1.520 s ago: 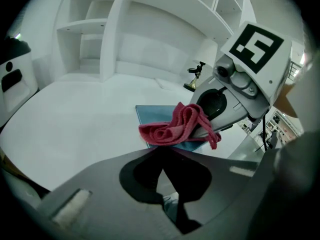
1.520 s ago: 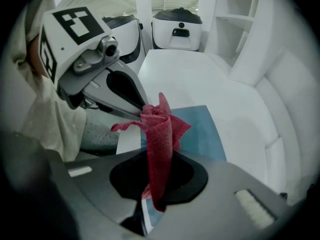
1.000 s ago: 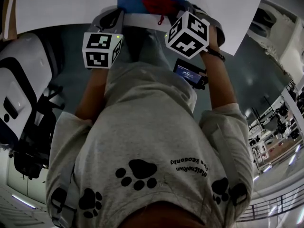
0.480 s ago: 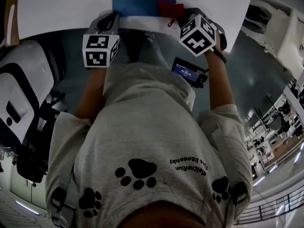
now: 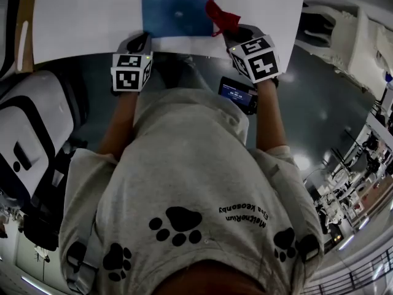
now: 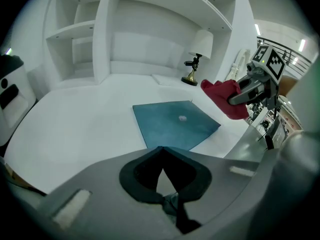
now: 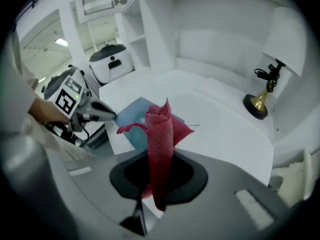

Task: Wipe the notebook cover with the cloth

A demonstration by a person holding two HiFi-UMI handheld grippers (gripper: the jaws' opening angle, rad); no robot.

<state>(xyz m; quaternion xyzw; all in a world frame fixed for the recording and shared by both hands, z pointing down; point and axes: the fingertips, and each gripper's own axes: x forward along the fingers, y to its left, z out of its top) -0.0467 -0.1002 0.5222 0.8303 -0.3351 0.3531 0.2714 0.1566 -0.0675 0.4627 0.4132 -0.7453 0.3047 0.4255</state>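
Your right gripper (image 7: 159,176) has its fingers squeezed on the red cloth (image 7: 161,129), up by the right edge of the blue notebook (image 5: 175,14). The notebook lies flat on the white surface (image 5: 86,23). Your left gripper (image 6: 161,156) has its fingers pressed together, holding nothing.

The grey shirt (image 5: 184,158) carries two lines of small dark print, upside down in the head view: one looks like "MatcheRiun", the other is too unclear to read. The small screen (image 5: 236,93) shows lines too tiny to read. The cubes on the left gripper (image 5: 142,41) and right gripper (image 5: 232,32) bear square black-and-white codes (patterns, no letters).
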